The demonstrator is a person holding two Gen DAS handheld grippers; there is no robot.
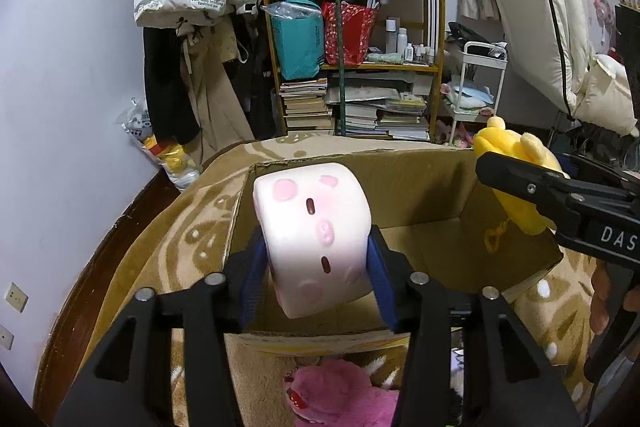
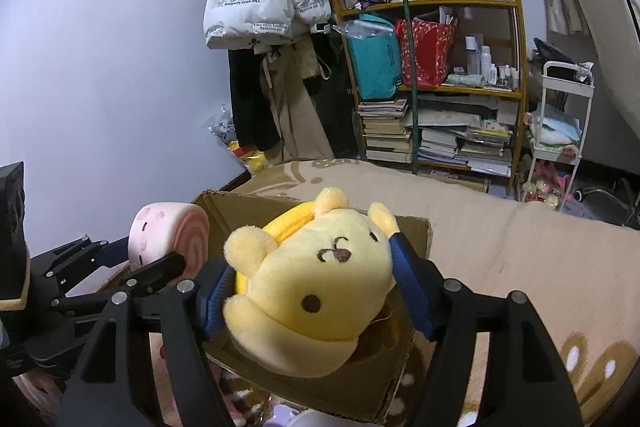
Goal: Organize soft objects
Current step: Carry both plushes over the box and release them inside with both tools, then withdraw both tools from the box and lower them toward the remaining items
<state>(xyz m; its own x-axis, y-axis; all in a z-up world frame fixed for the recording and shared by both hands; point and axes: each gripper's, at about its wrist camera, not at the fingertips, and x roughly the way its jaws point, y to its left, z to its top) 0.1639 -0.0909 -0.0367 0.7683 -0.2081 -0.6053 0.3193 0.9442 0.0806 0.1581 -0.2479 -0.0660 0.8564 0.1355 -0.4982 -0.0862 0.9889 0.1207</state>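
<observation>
Two toys over the cardboard box (image 1: 420, 187) at frame centre — we're mid-drop. Left gripper (image 1: 316, 267) brackets the pink roll plush (image 1: 312, 227), right gripper (image 2: 316, 291) the yellow bear plush (image 2: 312, 287); jaws part-open, contact unclear — next, open wider.

right tool (image 2: 308, 291) | grips yellow plush (image 2: 312, 291) | over cardboard box (image 2: 416, 227)

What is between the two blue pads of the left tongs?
The pink-and-white roll-shaped plush, over the open cardboard box; the left wrist view shows it.
</observation>
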